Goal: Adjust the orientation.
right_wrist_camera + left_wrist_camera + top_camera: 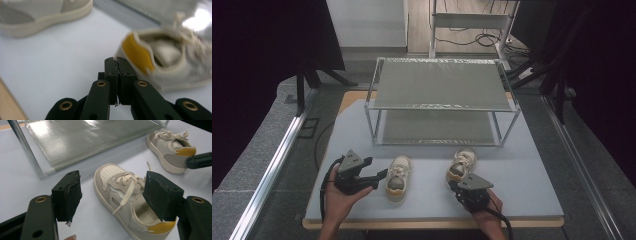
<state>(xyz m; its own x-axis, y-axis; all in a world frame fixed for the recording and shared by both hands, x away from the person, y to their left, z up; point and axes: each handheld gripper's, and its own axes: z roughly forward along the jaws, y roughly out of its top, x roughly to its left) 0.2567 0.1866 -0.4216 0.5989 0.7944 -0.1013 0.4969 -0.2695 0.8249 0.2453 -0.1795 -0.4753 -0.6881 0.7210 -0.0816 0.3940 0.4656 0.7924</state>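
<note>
Left gripper (113,202) fingers wide around laced cream sneaker (130,202); right gripper (116,75) fingers pressed together.

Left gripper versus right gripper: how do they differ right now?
The left gripper is open, jaws spread either side of the left shoe; the right gripper is shut on nothing, jaws pressed together. The left comes at its shoe from the side; the right sits just behind the right shoe's yellow heel. Both are black and hand-held.
</note>
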